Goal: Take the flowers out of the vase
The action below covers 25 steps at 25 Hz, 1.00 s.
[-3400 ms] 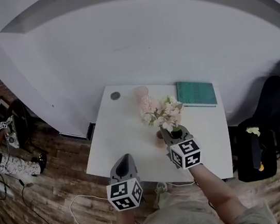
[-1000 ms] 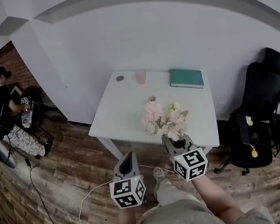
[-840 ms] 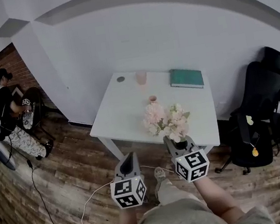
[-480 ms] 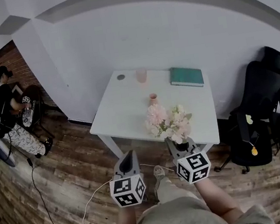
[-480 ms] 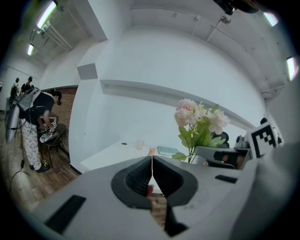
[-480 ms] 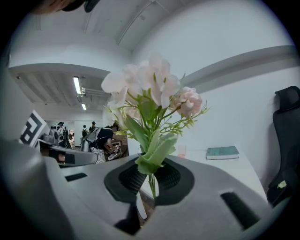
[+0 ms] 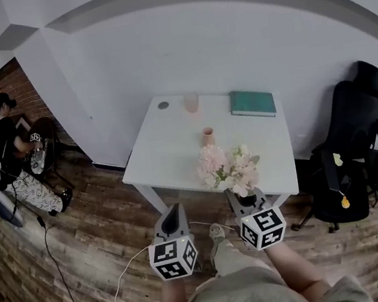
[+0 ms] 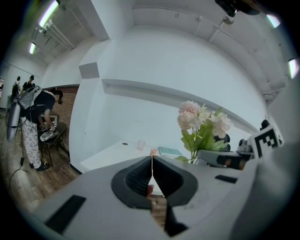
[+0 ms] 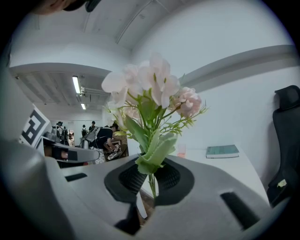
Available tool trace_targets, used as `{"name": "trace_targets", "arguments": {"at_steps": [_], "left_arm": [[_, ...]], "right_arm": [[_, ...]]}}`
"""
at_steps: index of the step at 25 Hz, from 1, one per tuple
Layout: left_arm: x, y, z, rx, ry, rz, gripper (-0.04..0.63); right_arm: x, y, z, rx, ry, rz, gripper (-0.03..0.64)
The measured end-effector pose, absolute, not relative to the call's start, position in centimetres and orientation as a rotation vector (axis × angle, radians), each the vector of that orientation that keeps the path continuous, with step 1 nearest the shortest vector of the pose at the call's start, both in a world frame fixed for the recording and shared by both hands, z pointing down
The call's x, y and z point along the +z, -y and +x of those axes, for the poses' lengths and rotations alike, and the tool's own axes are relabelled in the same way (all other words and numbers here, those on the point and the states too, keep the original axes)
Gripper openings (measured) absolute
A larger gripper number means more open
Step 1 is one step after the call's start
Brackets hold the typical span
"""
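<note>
**Flowers clear of the vase, pinched in the right claw**

The right claw (image 9: pixel 151 177) is pinching the flowers (image 9: pixel 150 89) low on their thin green stems. Its two dark pads press in on the stems from either side, and a folded leaf sits right at the top of the pads. The pale pink and white blooms rise straight up from the grip, above and slightly ahead of the claw.

From the head view, the bunch hangs over the near edge of the white surface (image 7: pixel 168 150). The small pink vase (image 7: pixel 207 136) stands upright farther in on that surface, beyond the blooms and well apart from the stems. Nothing touches the vase.

The left claw (image 8: pixel 151 161) is pressed together with nothing between its pads; only a hairline slit shows where they meet. It hovers level, beside the right claw and short of the surface's near edge.

At the back of the surface lie a teal book (image 7: pixel 252 103) and a pink cup (image 7: pixel 191 102). A black office chair (image 7: pixel 358 150) stands to the right, and a person (image 7: pixel 1 140) bends over something far to the left.
</note>
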State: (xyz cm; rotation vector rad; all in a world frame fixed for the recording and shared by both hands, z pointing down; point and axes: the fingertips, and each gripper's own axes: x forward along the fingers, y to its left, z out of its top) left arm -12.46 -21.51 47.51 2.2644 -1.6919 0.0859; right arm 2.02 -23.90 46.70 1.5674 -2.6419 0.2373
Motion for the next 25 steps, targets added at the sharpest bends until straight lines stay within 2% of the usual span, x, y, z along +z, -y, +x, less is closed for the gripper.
{"name": "trace_targets", "arguments": {"at_steps": [25], "left_arm": [[48.0, 22.0, -11.2, 0.091, 1.671, 2.266, 0.008]], "right_arm": [[46.1, 24.6, 2.5, 0.235, 2.666, 1.57, 0.029]]}}
